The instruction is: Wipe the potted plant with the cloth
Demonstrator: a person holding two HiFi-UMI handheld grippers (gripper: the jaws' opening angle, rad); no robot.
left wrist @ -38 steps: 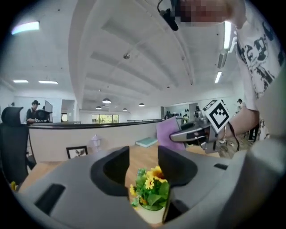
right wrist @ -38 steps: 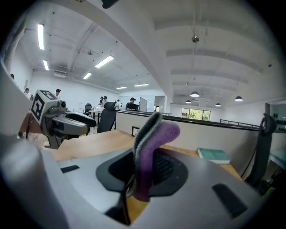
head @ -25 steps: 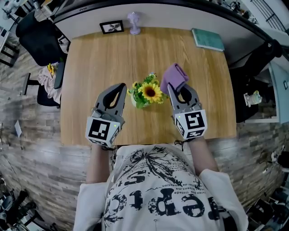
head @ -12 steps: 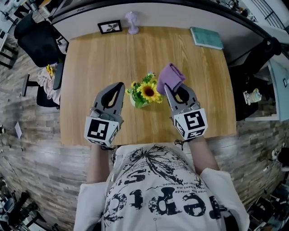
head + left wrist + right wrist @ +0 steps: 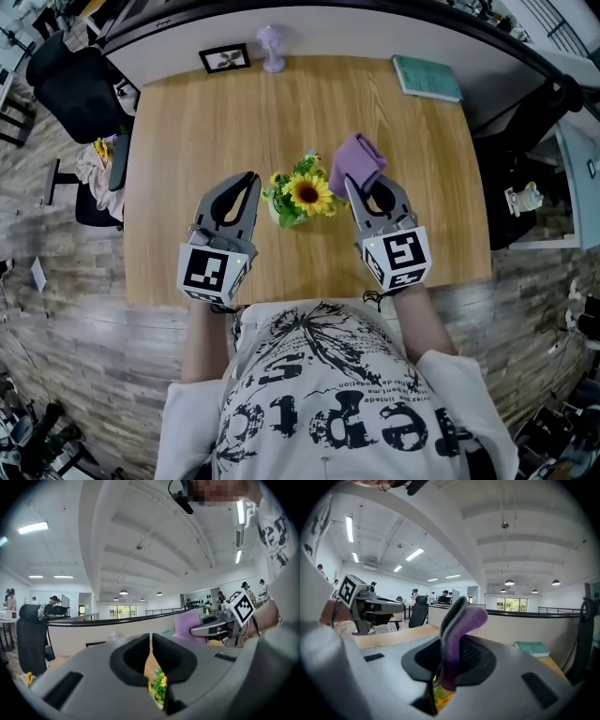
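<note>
Nothing has visibly shifted in the last second. The right gripper still has its fingers pinching the soft, folded purple cloth just beside the potted plant, a leafy sunflower bunch on the wood-grain tabletop. The left gripper, smooth grey fingers pressed together, flanks the plant's other side.

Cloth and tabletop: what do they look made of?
Cloth: soft purple fabric, likely microfiber or fleece; it bends in a thick matte fold with a grey edge. Tabletop: light wood or wood-look laminate; straight grain lines, smooth low sheen.
</note>
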